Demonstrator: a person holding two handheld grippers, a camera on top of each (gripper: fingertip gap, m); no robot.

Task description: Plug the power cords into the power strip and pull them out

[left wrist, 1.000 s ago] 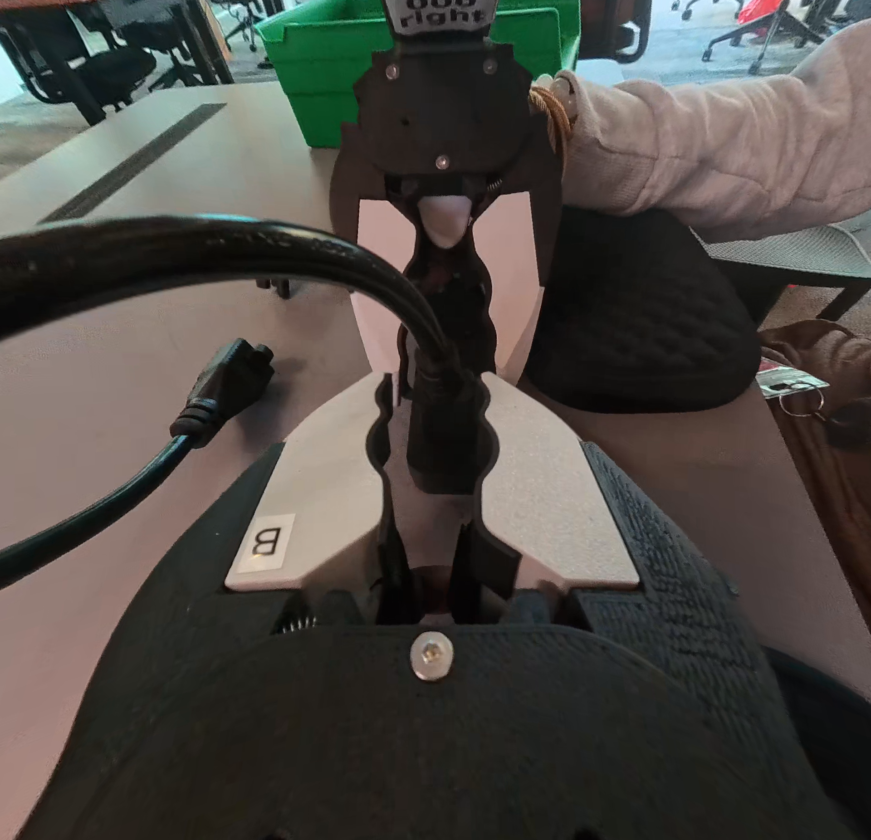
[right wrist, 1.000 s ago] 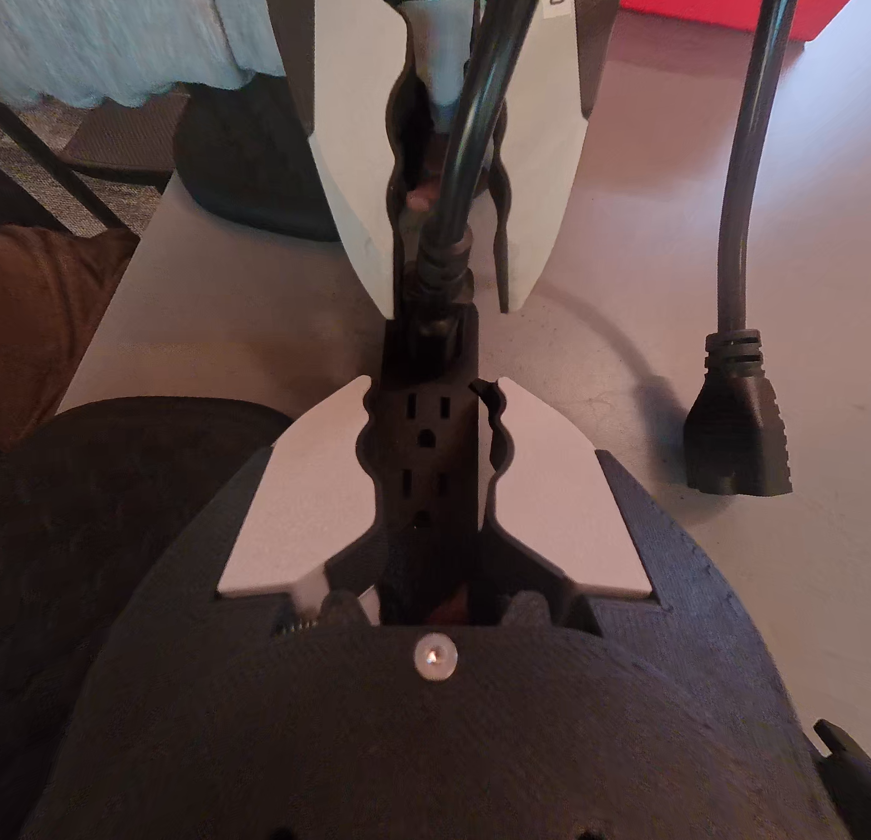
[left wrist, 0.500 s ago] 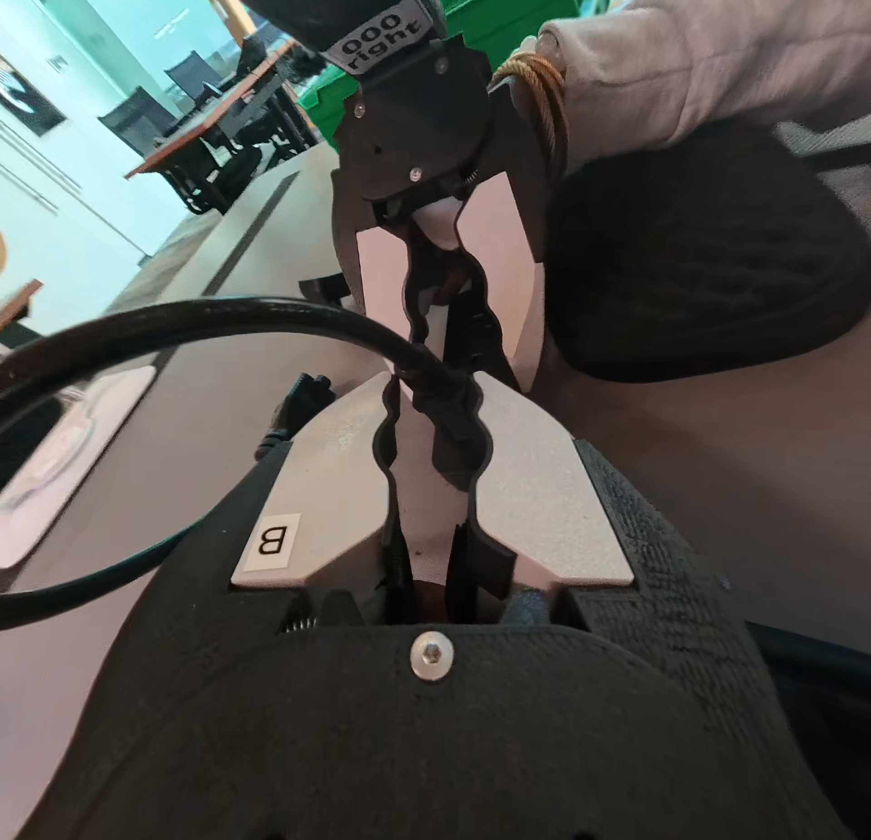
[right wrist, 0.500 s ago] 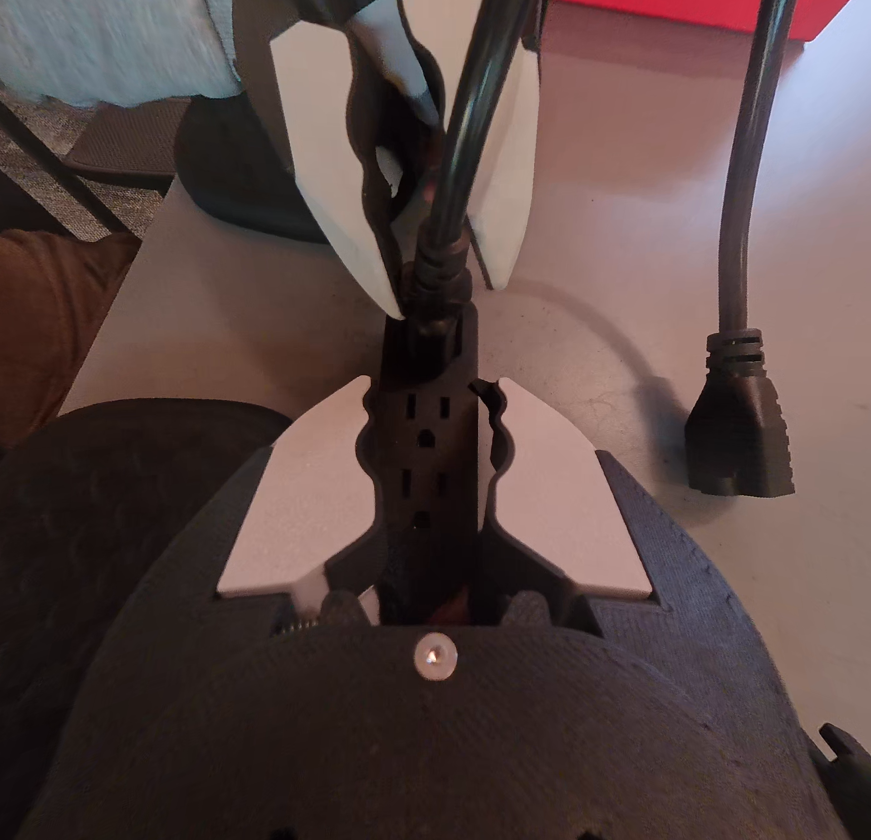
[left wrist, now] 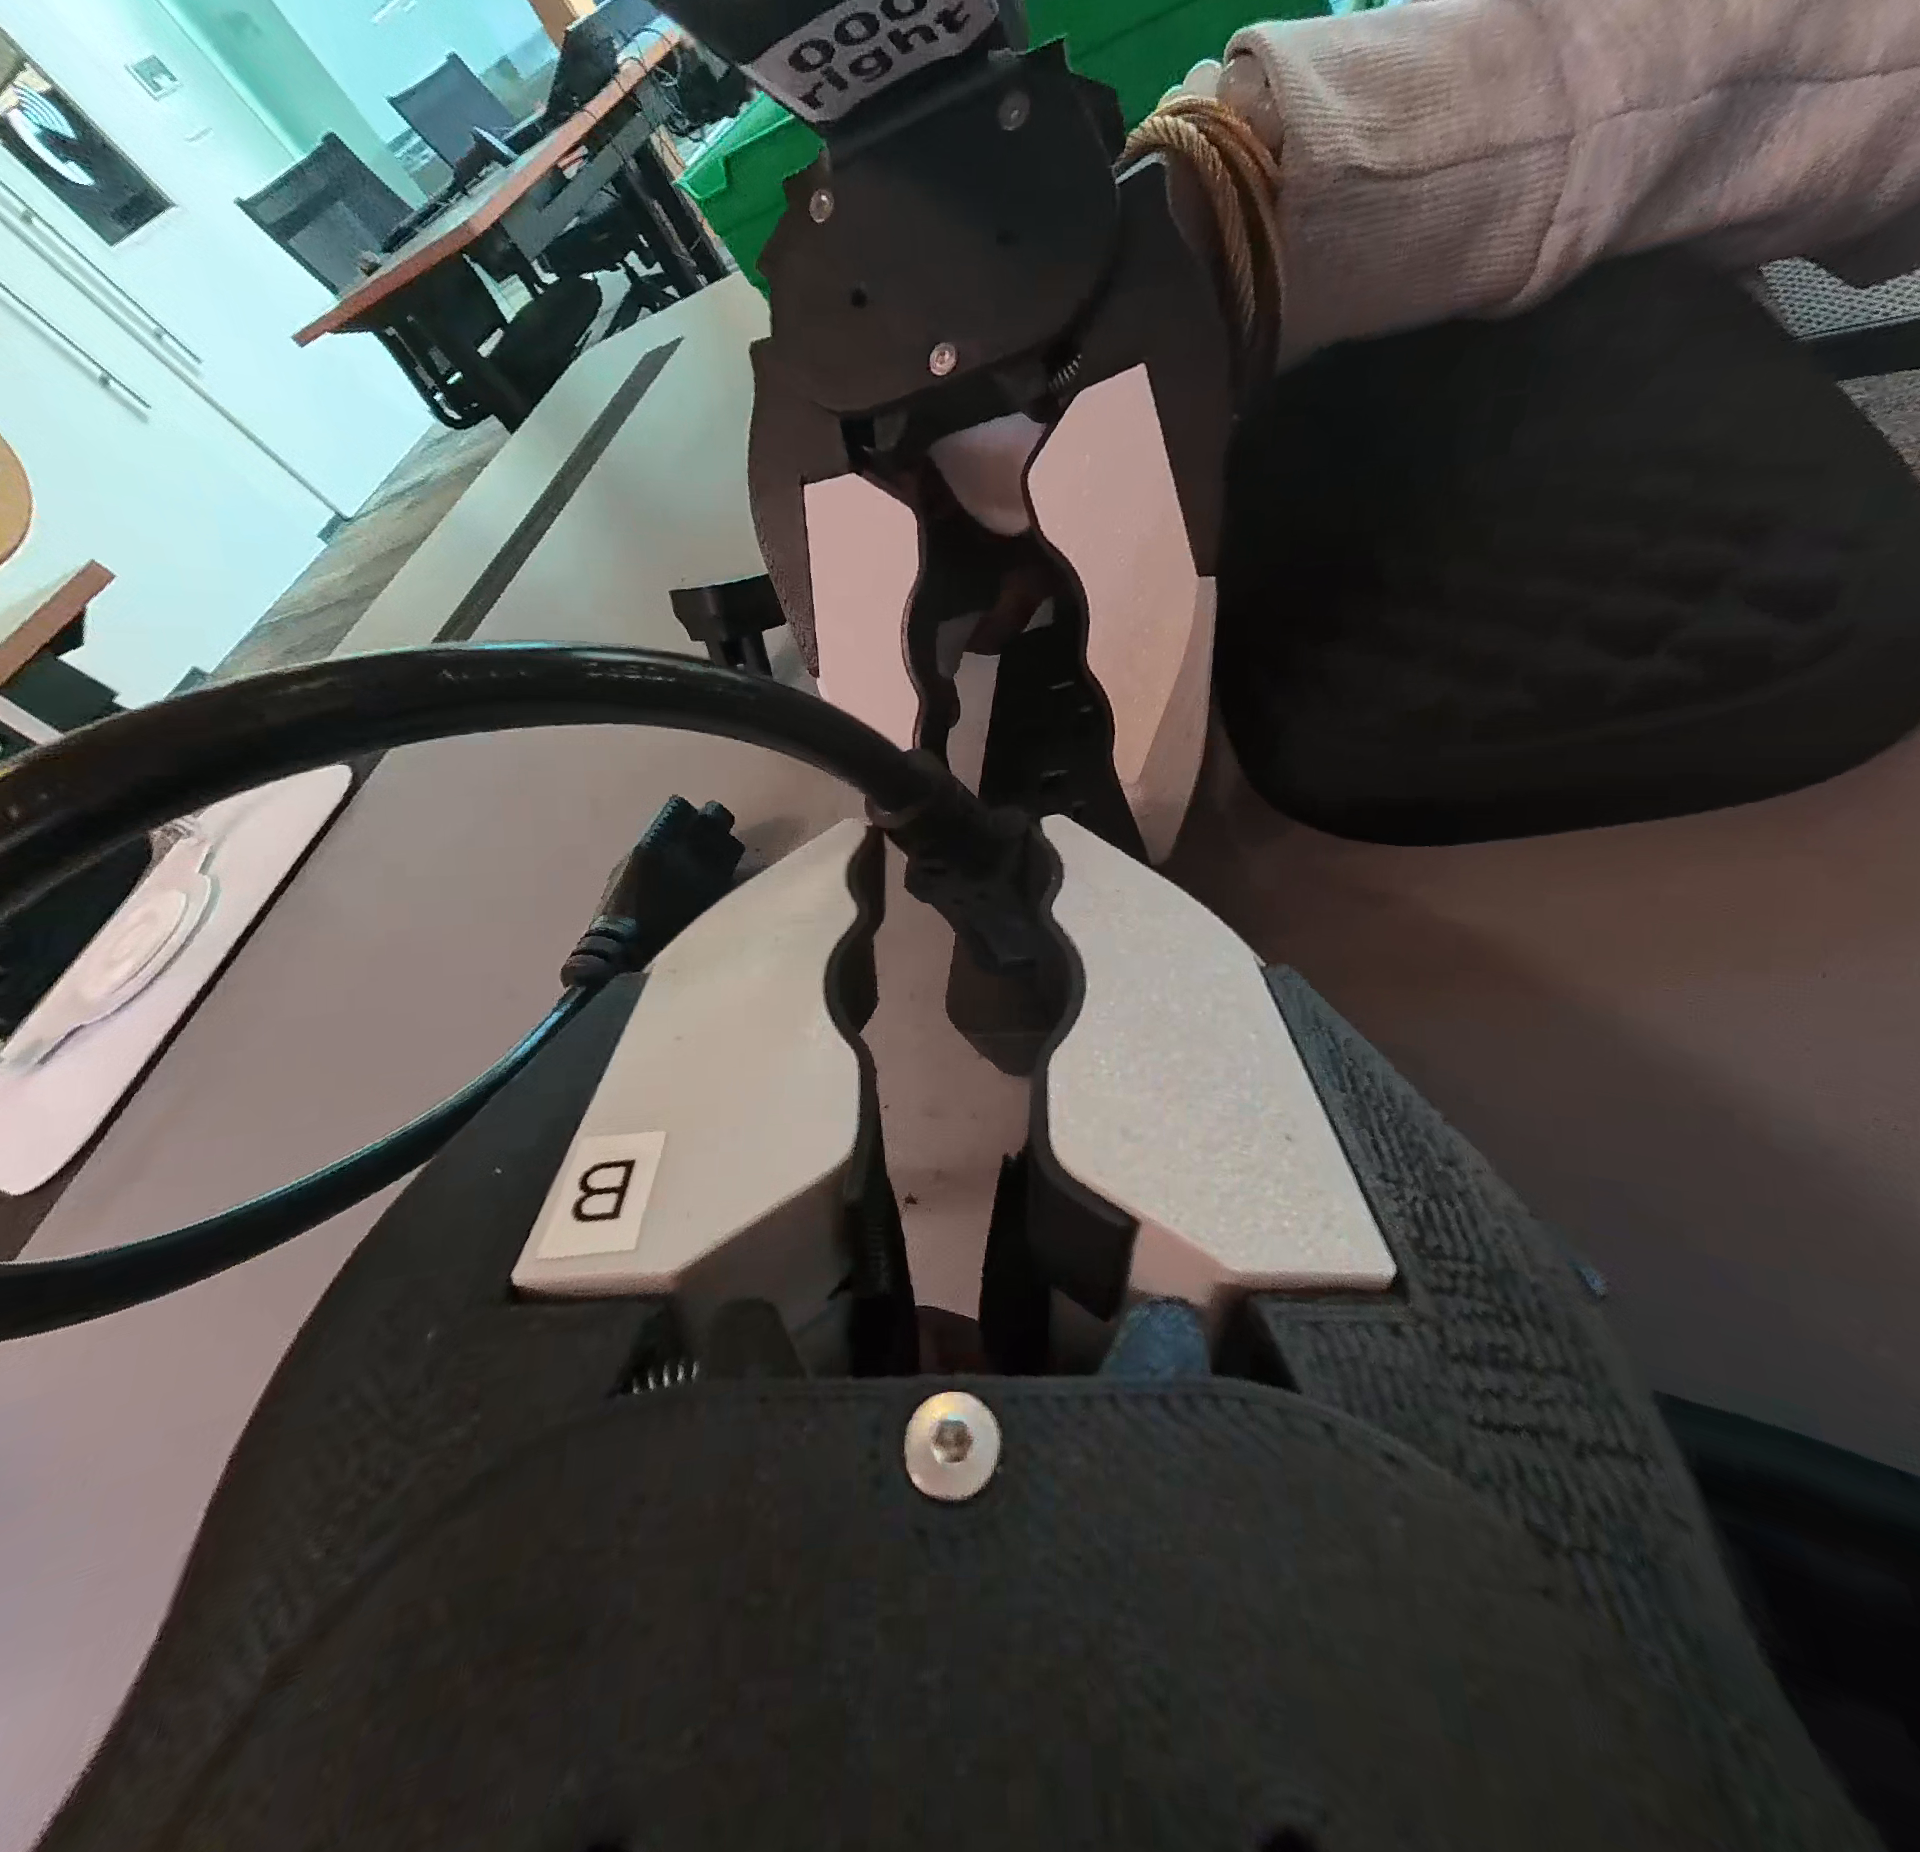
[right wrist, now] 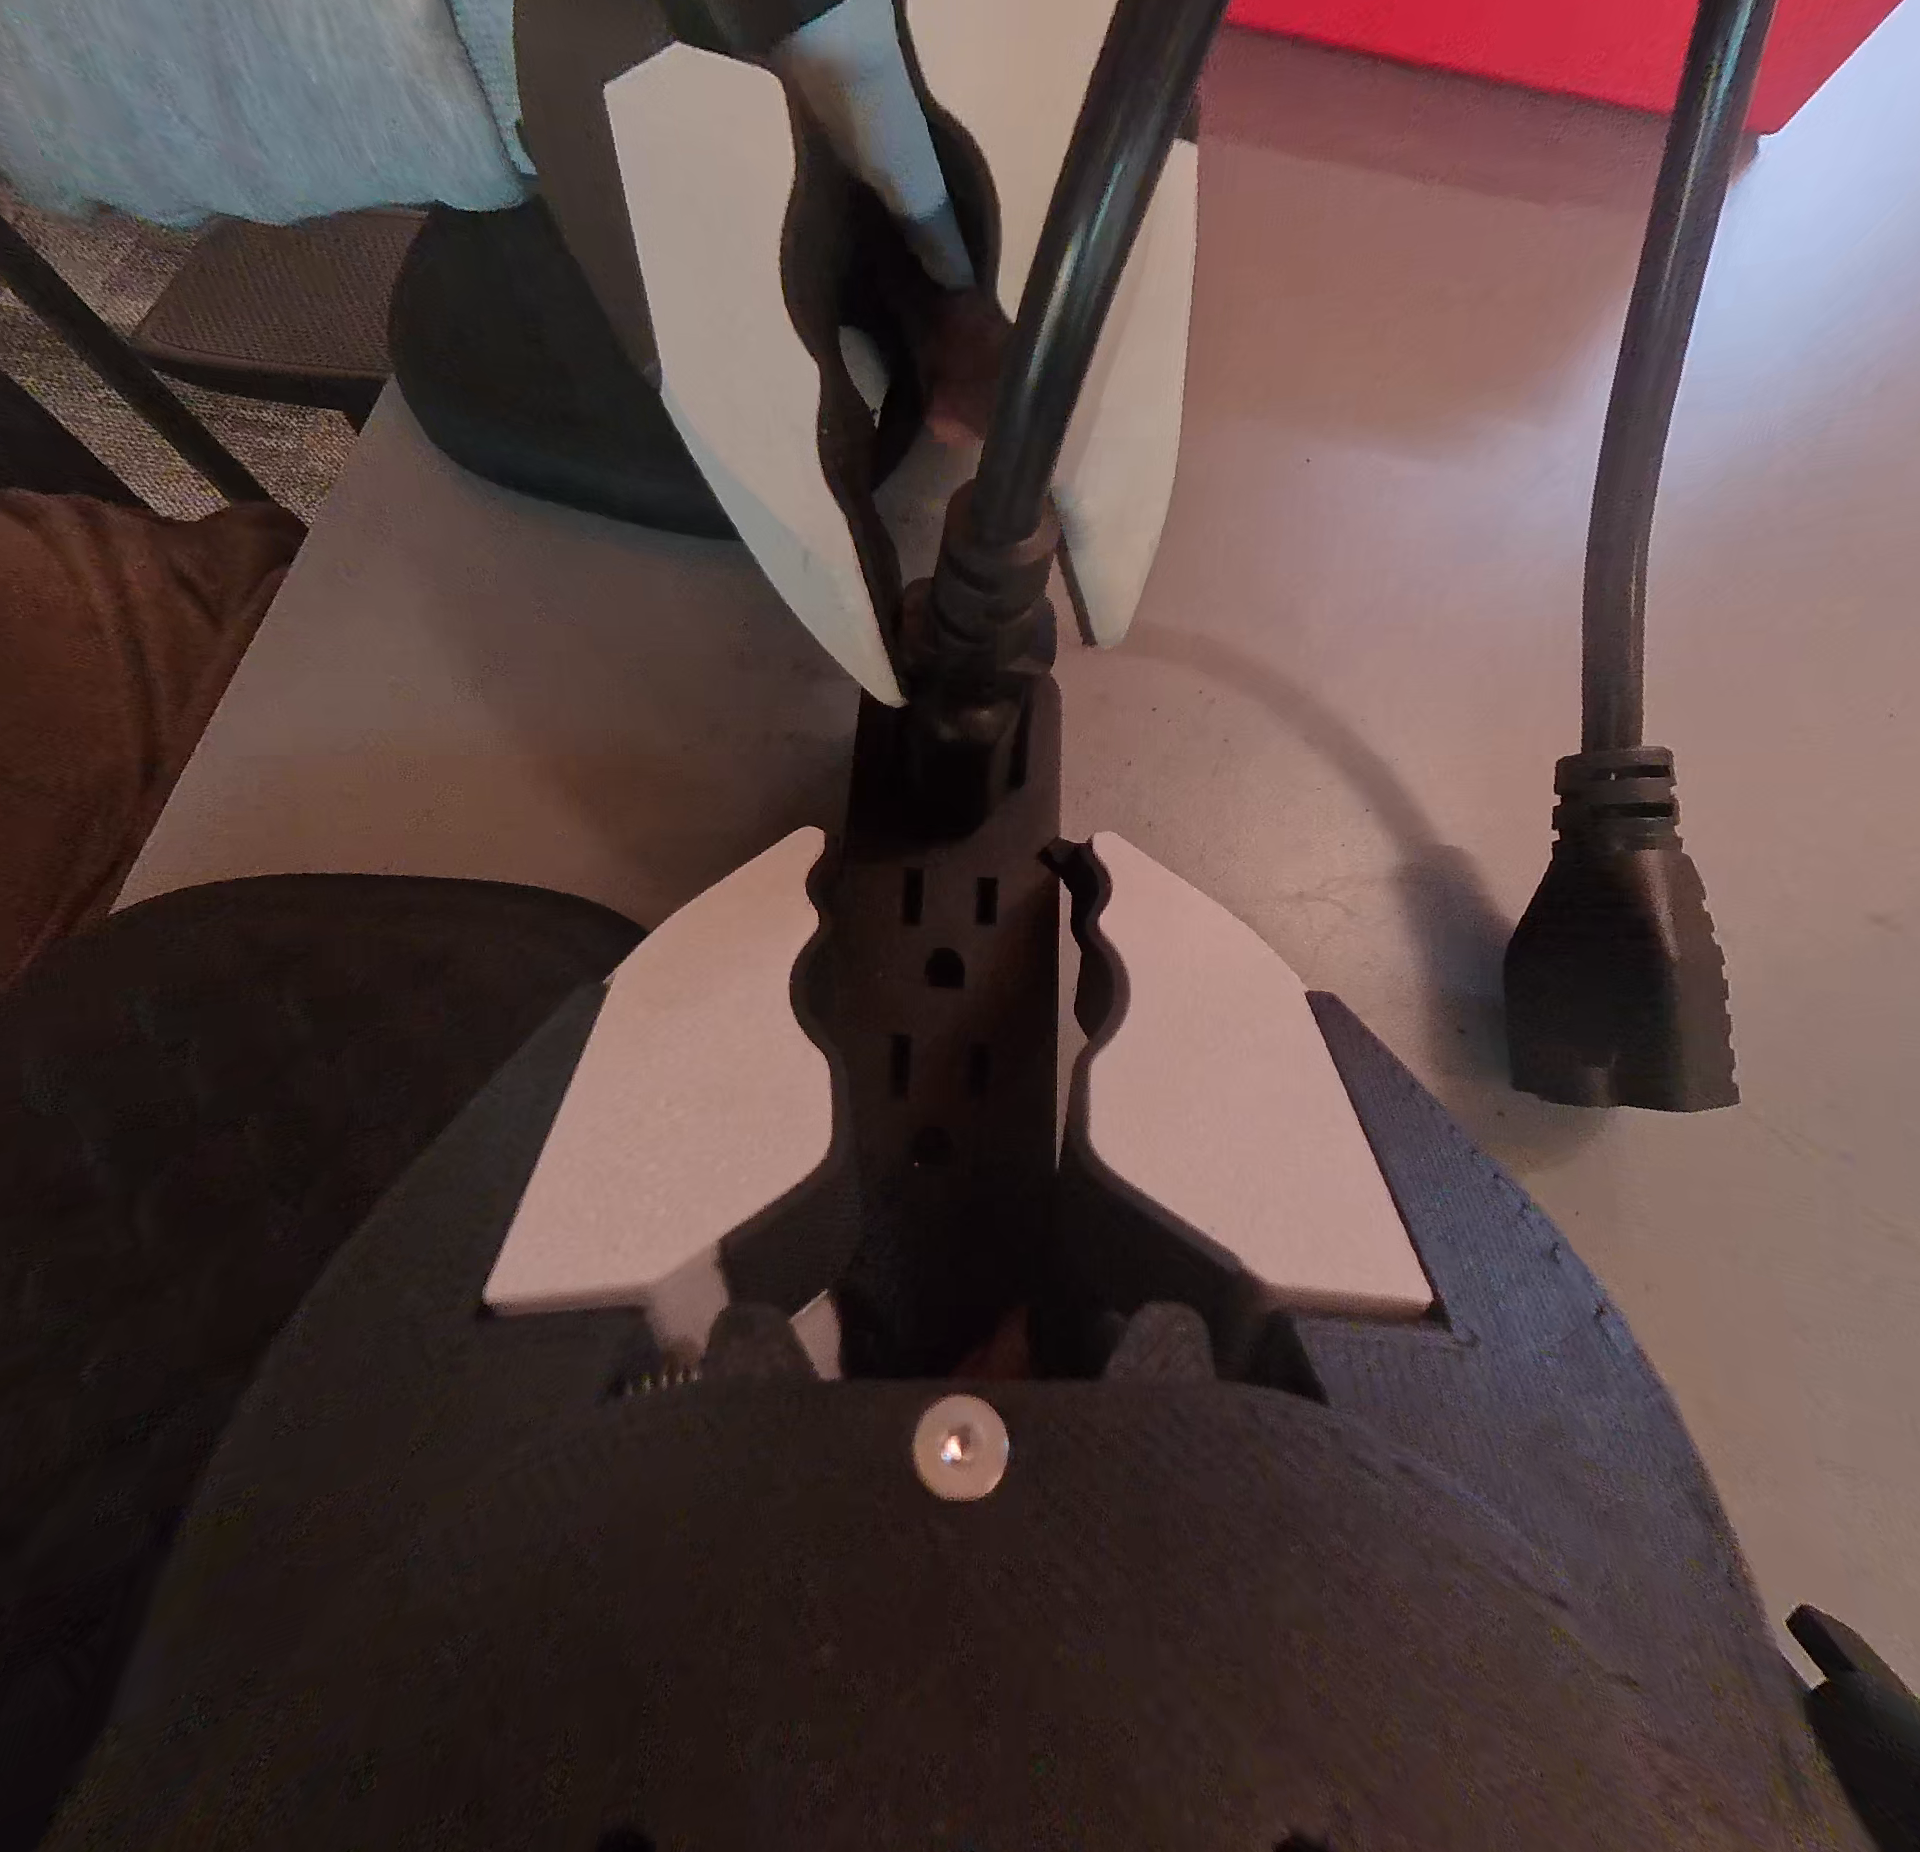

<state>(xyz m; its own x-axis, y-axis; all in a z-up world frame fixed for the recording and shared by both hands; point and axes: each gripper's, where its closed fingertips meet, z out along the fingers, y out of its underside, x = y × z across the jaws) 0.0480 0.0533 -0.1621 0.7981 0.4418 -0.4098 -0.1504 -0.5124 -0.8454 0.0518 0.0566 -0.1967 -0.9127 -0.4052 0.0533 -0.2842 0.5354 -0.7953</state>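
The right hand-held gripper [right wrist: 951, 981], with pale grey finger plates on a black textured body, is clamped on a narrow black plastic power strip [right wrist: 945, 981], whose sides sit pressed between the wavy inner edges of the fingers. Two free three-hole outlets face up between them. The strip rests low over the pale grey desk [right wrist: 1351, 514] and points away from the camera towards the left hand-held gripper [right wrist: 997, 659].

At the strip's far end, a black moulded plug [right wrist: 951, 753] sits in the outermost outlet, its thick black power cord [right wrist: 1070, 244] rising up and away. In the left wrist view the left hand-held gripper [left wrist: 961, 929] is closed on this plug [left wrist: 987, 919], which lies tilted between the fingertips, pressed to the right finger, with a gap on the left. The cord [left wrist: 416, 690] arcs off to the left in a wide loop.

A second black cord [right wrist: 1652, 348] hangs down to the right of the strip, and its blocky black socket end [right wrist: 1621, 981] lies on the desk, well apart from the strip. Behind the right hand-held gripper [left wrist: 997, 659] in the left wrist view are a pale knitted sleeve [left wrist: 1558, 109], a green plastic bin [left wrist: 1143, 5] and a black padded chair seat [left wrist: 1558, 576]. A red surface [right wrist: 1507, 26] shows at the far edge of the desk.
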